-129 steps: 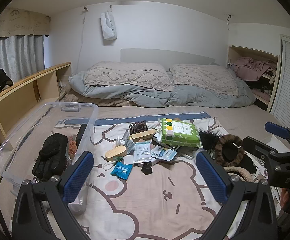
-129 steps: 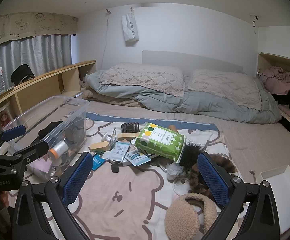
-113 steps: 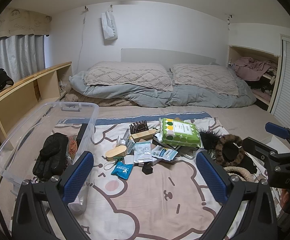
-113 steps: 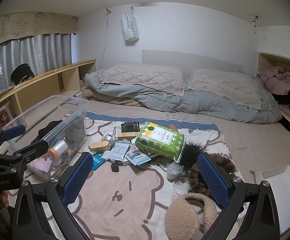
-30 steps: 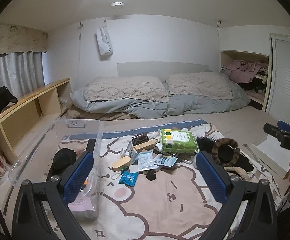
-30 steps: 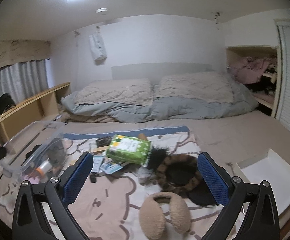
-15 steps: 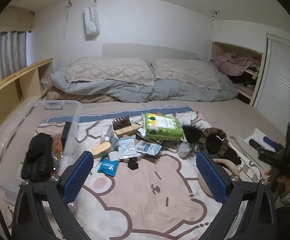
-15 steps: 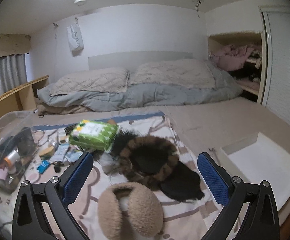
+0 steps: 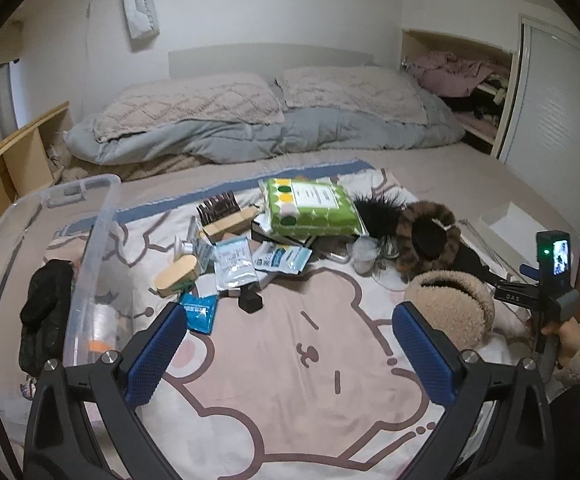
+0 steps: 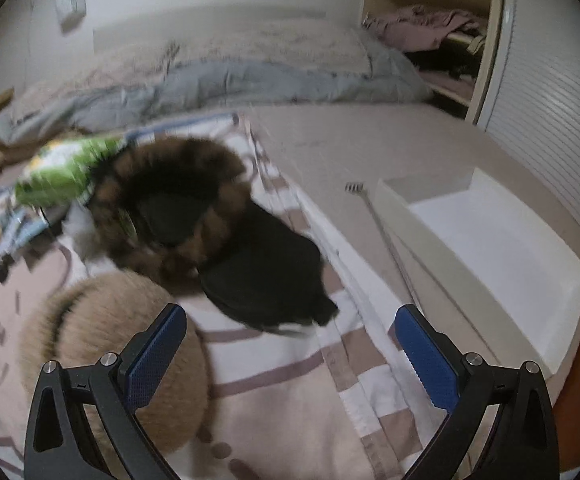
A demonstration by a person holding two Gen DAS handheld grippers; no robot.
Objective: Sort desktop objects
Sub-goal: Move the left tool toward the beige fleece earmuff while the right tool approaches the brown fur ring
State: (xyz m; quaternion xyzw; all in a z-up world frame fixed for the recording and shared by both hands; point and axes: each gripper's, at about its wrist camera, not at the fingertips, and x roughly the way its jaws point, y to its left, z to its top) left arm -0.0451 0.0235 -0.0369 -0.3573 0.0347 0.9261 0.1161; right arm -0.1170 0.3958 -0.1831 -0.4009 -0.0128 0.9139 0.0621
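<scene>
Most of the sorting was still to do, by the look of it. A clear storage bin [image 9: 102,216] at the left of the bed held a pair of black gloves [image 9: 44,312] and a few small items, blurred through its wall, while the white tray [image 10: 501,248] at the right edge lay bare. Between them, on the bear-print blanket [image 9: 290,380], the heap sat unsorted: a green tissue pack [image 9: 309,208], a wooden brush [image 9: 226,216], several sachets [image 9: 234,264], a leopard-print fur hat [image 9: 425,236], a black cap [image 10: 266,276] and beige fluffy earmuffs [image 9: 449,308].

The left gripper [image 9: 290,348] hovered above open blanket, its jaws spread wide and holding nothing. The right gripper [image 10: 290,348] was low over the blanket just in front of the black cap, with the earmuffs beside its left finger; its jaws too stood wide apart and empty, touching nothing that I could see. I judged the cap or the earmuffs the likely next pick, perhaps for the tray near by.
</scene>
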